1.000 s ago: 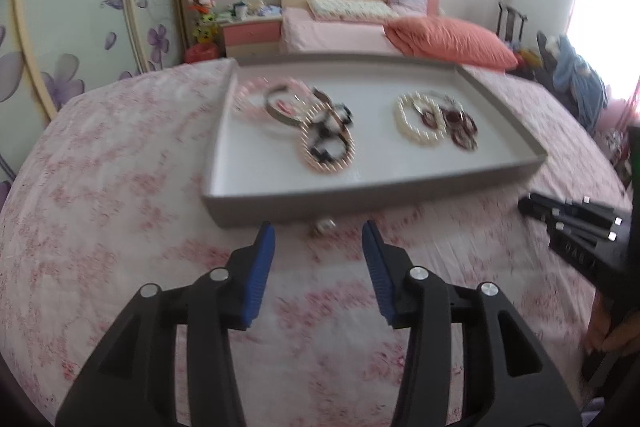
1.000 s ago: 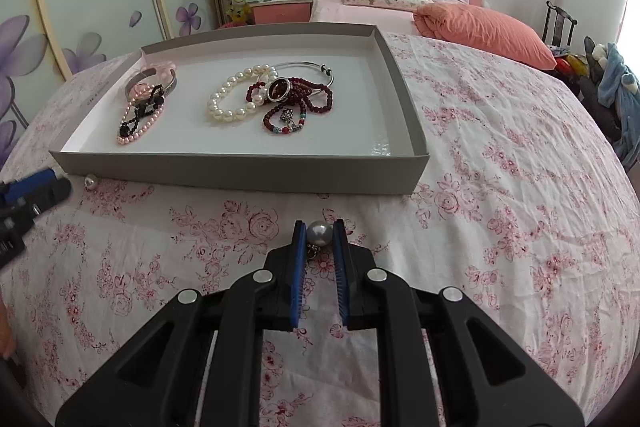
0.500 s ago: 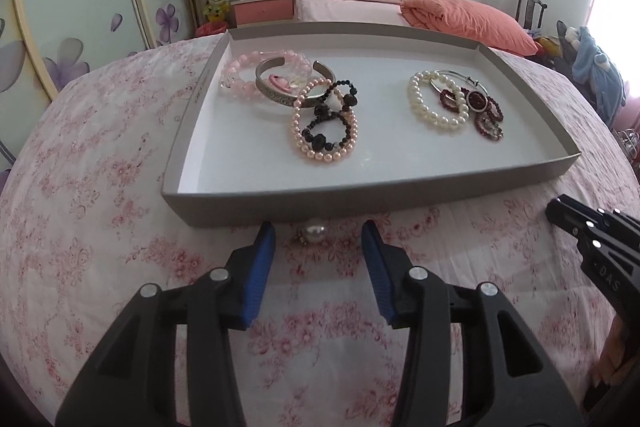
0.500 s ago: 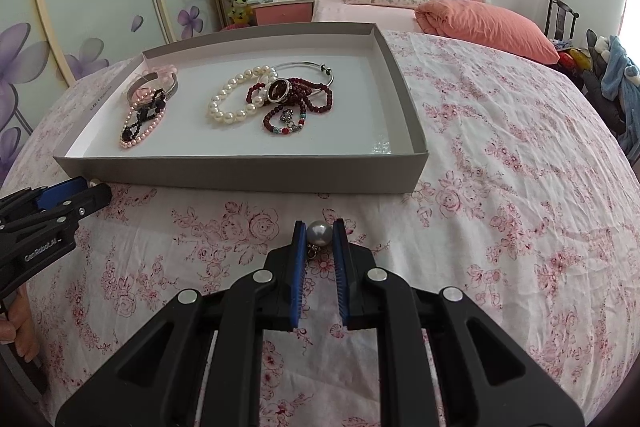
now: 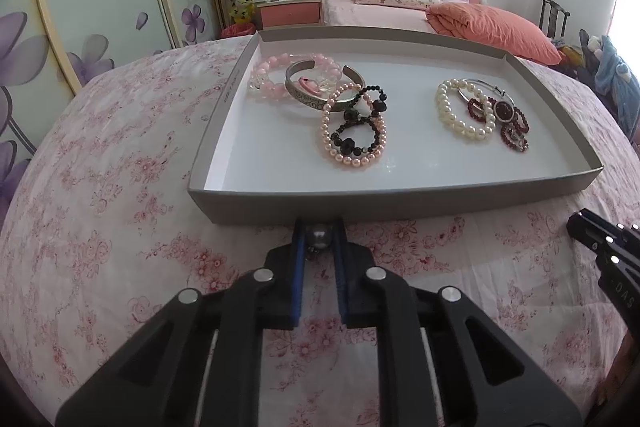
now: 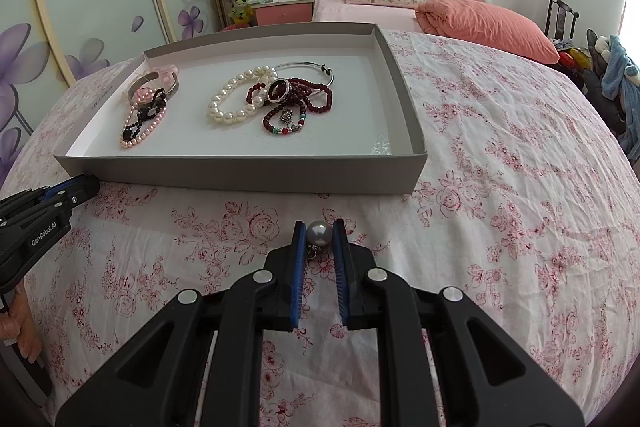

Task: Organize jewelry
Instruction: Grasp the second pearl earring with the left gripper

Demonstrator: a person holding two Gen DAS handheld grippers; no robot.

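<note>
- Grey pearl earring [image 5: 320, 236] sits between the closing left gripper [image 5: 319, 241] pads, just before the tray [image 5: 392, 201] wall
- Right gripper [image 6: 319, 239] pinches a second pearl [image 6: 319, 233] — firm
- Lift both clear of the wall, release gently inside

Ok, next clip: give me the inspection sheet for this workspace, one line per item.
Surface: pink floral bedspread, wrinkled.
Job's things: grey tray holding a white pearl bracelet, dark red beads, a pink pearl bracelet and a silver cuff; one pearl earring and a second pearl earring outside it.
Clutter: nothing seen on the bedspread.
Grippers: left gripper closing on its earring; right gripper shut on the other.
Cables: nothing seen.
Surroundings: bed with an orange pillow, floral wardrobe doors.
</note>
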